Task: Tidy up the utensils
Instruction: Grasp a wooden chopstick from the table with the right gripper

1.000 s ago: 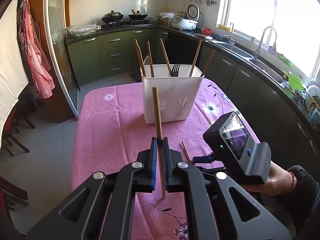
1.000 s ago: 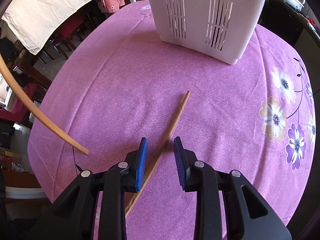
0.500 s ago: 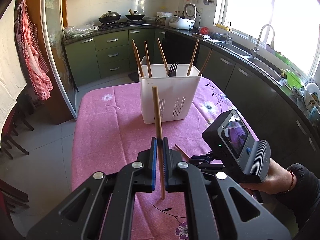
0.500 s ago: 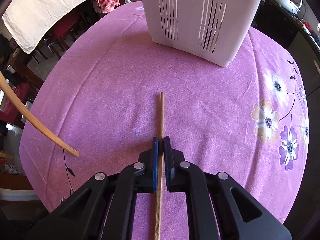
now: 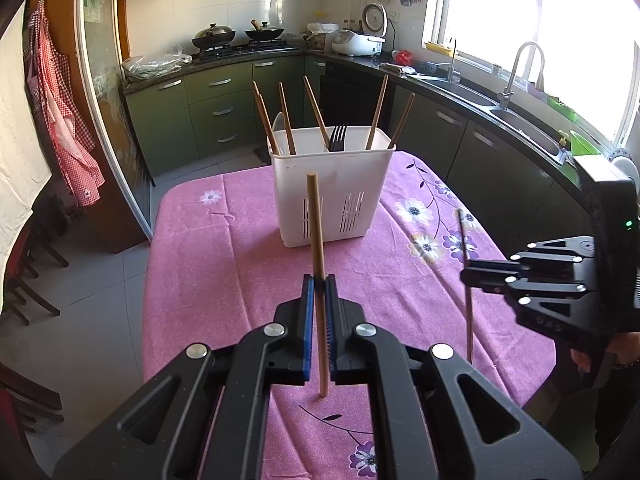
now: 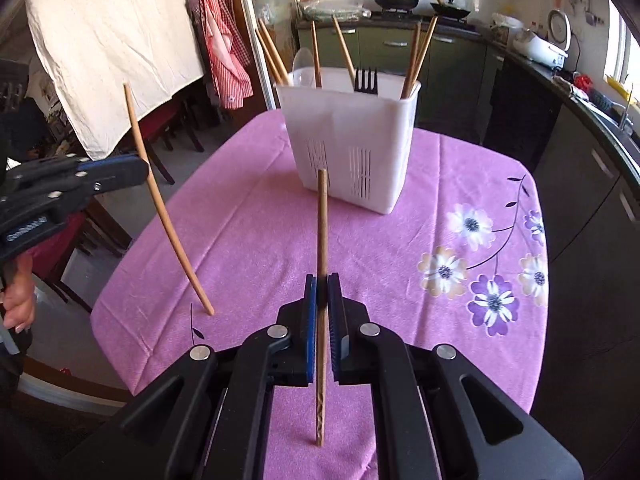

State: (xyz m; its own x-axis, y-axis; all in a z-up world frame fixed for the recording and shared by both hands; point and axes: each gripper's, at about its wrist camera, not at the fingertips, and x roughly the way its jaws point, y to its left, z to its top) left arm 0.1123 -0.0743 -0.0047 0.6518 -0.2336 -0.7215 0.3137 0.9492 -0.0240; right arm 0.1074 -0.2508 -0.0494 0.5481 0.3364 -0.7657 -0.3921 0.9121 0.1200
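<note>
A white slotted utensil holder (image 5: 330, 184) (image 6: 352, 136) stands at the far middle of the pink table, with several wooden chopsticks, a black fork (image 5: 338, 138) and a pale spoon in it. My left gripper (image 5: 319, 284) is shut on a light wooden chopstick (image 5: 316, 224), held upright above the cloth. My right gripper (image 6: 322, 284) is shut on a darker wooden chopstick (image 6: 322, 220), also upright and off the table. Each gripper shows in the other's view: the right gripper (image 5: 470, 276) at the right edge, the left gripper (image 6: 142, 168) at the left with its chopstick (image 6: 160, 200).
The pink flowered tablecloth (image 5: 224, 264) covers the table. Green kitchen cabinets (image 5: 216, 108) and a counter with a sink (image 5: 520, 116) run behind and to the right. Dark chairs (image 6: 160, 140) and a white cloth hang off the table's left side. A hand (image 6: 18, 304) grips the left tool.
My right gripper closed on the chopstick that lay on the cloth, then lifted it up clear of the table and tilted it upright. The left gripper stayed still with its chopstick.
</note>
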